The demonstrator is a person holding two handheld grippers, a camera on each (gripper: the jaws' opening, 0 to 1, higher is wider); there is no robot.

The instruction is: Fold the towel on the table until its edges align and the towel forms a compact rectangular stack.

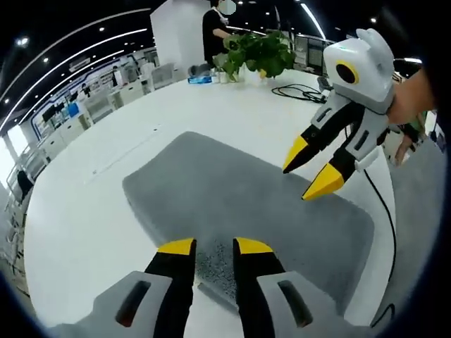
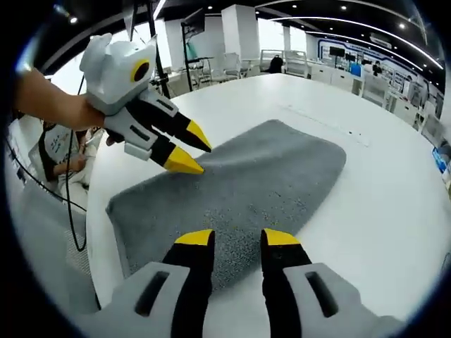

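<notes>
grey towel (image 1: 239, 190) flat on table (image 1: 84, 211); left gripper (image 1: 215, 246), right gripper (image 2: 236, 237) both parted, holding nothing.

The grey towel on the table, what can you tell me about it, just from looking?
The towel is grey, soft and fuzzy-looking, like terry or microfibre. It lies flat on the white table as a long rectangle with rounded corners, its edge thick enough to suggest it may already be folded over, though I cannot be sure. The left gripper and the right gripper each stand open over its near edges; whether their tips touch the cloth is unclear.
</notes>
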